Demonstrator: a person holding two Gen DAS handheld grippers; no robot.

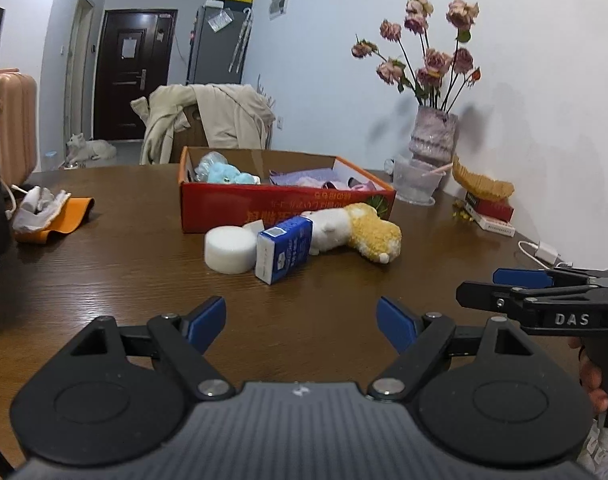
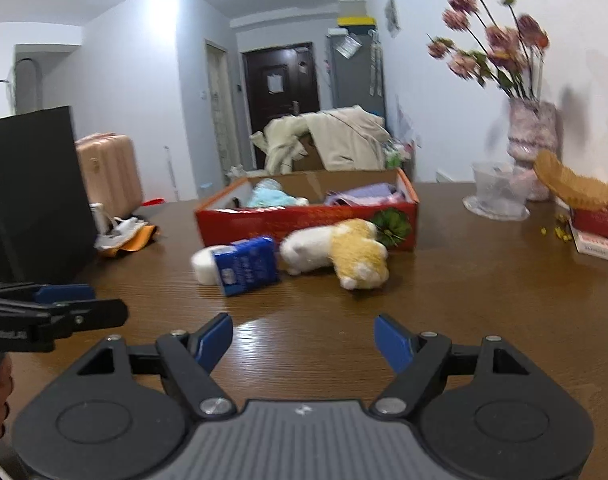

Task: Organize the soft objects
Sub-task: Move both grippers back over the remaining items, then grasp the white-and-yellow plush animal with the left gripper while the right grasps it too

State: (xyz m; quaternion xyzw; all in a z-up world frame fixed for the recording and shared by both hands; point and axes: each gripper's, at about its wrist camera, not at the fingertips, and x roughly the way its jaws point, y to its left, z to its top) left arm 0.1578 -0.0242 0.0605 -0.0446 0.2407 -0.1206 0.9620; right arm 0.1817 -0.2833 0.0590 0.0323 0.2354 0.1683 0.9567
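Left wrist view shows the left gripper (image 1: 301,322) hovering over the brown wooden table (image 1: 103,280), its blue-padded fingers spread wide with nothing between them. Ahead lies a plush toy (image 1: 354,232) on its side, white at one end and fuzzy yellow at the other, just in front of the red cardboard box (image 1: 263,208). A blue and white carton (image 1: 284,254) leans against the toy, and a white foam cylinder (image 1: 229,249) sits just beside the carton. Inside the box are a light blue plush (image 1: 223,172) and folded lilac cloth (image 1: 304,178). The right gripper (image 2: 304,344), seen from the right wrist, is likewise spread apart and empty, aimed toward the same toy.
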